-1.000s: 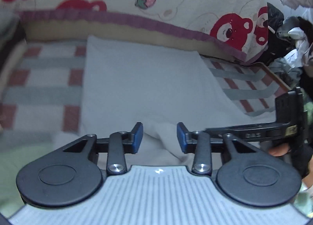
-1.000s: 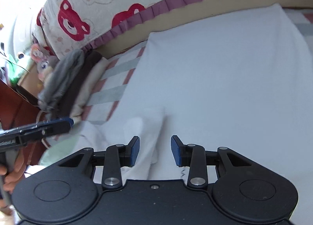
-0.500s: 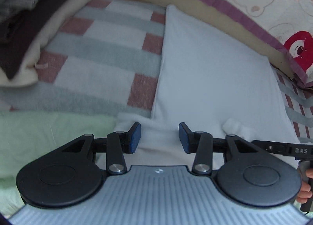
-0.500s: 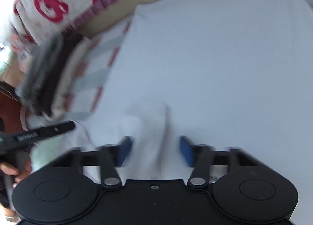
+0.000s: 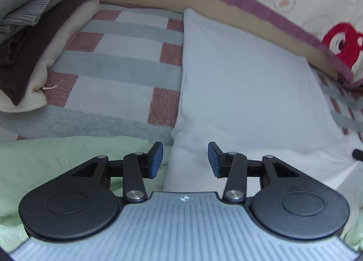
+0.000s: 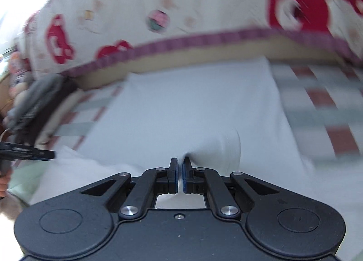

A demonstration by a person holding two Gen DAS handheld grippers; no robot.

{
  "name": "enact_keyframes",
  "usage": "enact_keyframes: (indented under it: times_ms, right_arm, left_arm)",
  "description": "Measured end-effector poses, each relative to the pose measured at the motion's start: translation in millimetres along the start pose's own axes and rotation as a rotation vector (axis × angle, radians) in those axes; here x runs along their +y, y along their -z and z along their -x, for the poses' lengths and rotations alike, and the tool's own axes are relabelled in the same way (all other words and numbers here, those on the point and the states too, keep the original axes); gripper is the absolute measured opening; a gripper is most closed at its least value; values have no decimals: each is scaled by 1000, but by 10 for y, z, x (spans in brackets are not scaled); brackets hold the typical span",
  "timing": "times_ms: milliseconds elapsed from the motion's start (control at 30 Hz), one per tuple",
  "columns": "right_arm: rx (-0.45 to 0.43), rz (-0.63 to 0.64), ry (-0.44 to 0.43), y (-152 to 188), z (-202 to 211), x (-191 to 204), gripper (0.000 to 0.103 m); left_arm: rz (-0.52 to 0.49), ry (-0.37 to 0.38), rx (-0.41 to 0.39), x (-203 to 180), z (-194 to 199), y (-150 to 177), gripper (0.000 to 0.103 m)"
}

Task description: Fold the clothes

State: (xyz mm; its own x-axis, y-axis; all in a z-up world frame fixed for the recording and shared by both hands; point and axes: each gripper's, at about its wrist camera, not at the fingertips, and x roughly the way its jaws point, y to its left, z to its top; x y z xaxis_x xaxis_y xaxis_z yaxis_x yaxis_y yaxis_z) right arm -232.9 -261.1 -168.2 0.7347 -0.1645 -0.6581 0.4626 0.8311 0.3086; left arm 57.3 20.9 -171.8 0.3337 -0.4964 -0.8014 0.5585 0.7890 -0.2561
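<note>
One white garment [image 5: 245,93] lies spread flat on the checked blanket [image 5: 118,73], its far edge against the base of the bear-print cushion [image 6: 181,11], its near end bunched over the pale green sheet [image 5: 56,165].

Right gripper [image 6: 180,165]: jaws have just been closing and now stand clenched on a pinch of the garment's near-right portion; a raised ridge of cloth runs up from the pads. The right wrist view is smeared, so how much cloth is held cannot be told.

Left gripper [image 5: 185,159]: released, jaws parted, with the near-left corner of the garment between them and not pressed. Its tip also shows at the left margin of the right wrist view.

Step in hand, as judged: secure both near corners before the fold. The left jaws should close on the hem alone, clear of the green sheet beneath, matching the right pinch so the edge lifts level.

Clearances: a stack of folded clothes [image 5: 34,23] sits left, well apart from the garment with bare blanket between. The cushion bounds the far side closely. Open blanket lies to the right. The fold should be carried forward over the garment.
</note>
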Motion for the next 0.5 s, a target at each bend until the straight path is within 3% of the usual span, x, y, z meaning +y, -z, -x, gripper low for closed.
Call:
enact_keyframes:
  times_ms: [167,200,233,300,367,400,433,500]
  right_arm:
    - [39,-121,60,165,-213,-101,11]
    - [43,-192,65,195,-240,-169,15]
    - [45,-282,63,231,-261,-256,33]
    - [31,-482,-15,321,-310,-463,42]
    - [6,-606,-73,406,-372,-574,42]
    - [1,-588,-82,389,-387,-550,37]
    - [-2,-541,-87,345,-392,-505,8]
    - [-54,-419,-102,227,-287,-371,6]
  left_arm:
    - [7,-11,27,8,-60,37,48]
    - [10,-16,33,11,-80,41,50]
    - [12,-19,39,12,-101,45,50]
    - [15,-22,44,9,-128,52,50]
    - [7,-11,33,-15,-116,59,50]
    - [-2,0,22,-33,-102,63,50]
    - [-12,10,10,-52,-87,67,49]
    - [-45,16,-26,-122,3,72,48]
